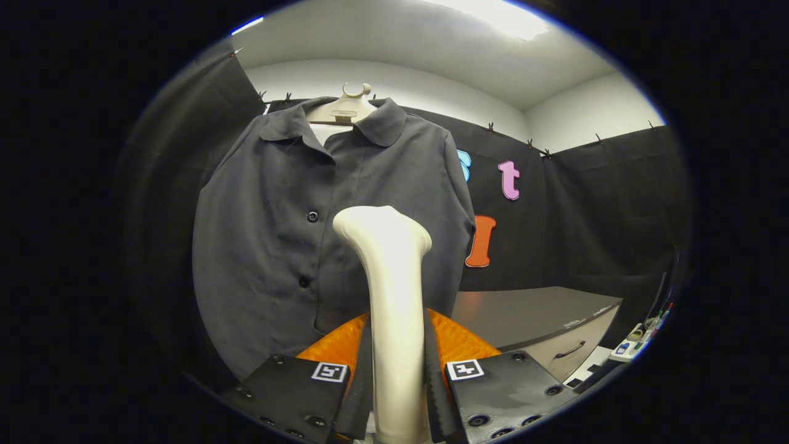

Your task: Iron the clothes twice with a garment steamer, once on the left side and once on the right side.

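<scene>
A dark grey button-up shirt (271,234) hangs on a cream hanger (343,108) against the booth wall, straight ahead of the fingers. My gripper (397,376) is shut on the white handle of a garment steamer (391,296), with both black fingers (493,382) pressed on its sides. The steamer stands upright between the fingers. Its head (382,228) points at the shirt's middle, near the button line. I cannot tell whether the head touches the cloth.
A dark-topped cabinet (536,314) with a drawer handle stands to the right of the shirt. Small bright items (641,339) lie on a surface further right. Black cloth walls close in the space on the left and behind.
</scene>
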The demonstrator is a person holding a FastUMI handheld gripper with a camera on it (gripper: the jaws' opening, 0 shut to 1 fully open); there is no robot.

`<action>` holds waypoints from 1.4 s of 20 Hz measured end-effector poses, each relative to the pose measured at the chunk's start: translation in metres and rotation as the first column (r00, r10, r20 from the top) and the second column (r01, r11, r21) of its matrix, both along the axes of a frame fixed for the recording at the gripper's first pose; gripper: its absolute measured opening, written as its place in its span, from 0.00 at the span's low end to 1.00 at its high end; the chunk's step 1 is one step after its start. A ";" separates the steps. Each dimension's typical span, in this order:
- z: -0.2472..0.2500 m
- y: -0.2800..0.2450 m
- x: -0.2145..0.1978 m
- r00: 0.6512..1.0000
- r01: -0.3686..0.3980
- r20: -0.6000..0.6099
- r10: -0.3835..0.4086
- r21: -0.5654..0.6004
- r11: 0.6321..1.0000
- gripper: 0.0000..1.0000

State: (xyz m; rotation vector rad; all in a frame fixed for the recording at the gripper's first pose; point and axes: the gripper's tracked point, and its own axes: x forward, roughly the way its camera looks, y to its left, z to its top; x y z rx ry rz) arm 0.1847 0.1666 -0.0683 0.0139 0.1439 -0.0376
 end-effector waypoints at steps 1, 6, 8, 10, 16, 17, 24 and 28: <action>-0.003 0.002 -0.002 1.000 -0.002 -0.006 0.002 0.000 1.000 0.45; -0.030 0.006 -0.018 0.998 0.006 -0.069 -0.007 -0.004 1.000 0.45; -0.044 0.007 -0.028 0.995 0.015 -0.100 -0.016 -0.005 1.000 0.45; -0.055 0.010 -0.036 0.992 0.019 -0.121 -0.020 -0.006 1.000 0.45; -0.090 0.018 -0.058 0.983 0.020 -0.184 -0.022 -0.011 1.000 0.45; -0.096 0.018 -0.063 0.980 0.022 -0.198 -0.024 -0.011 1.000 0.45; -0.132 0.031 -0.087 0.958 0.011 -0.286 -0.014 -0.011 1.000 0.45; -0.139 0.036 -0.096 0.953 0.004 -0.302 -0.008 -0.014 1.000 0.45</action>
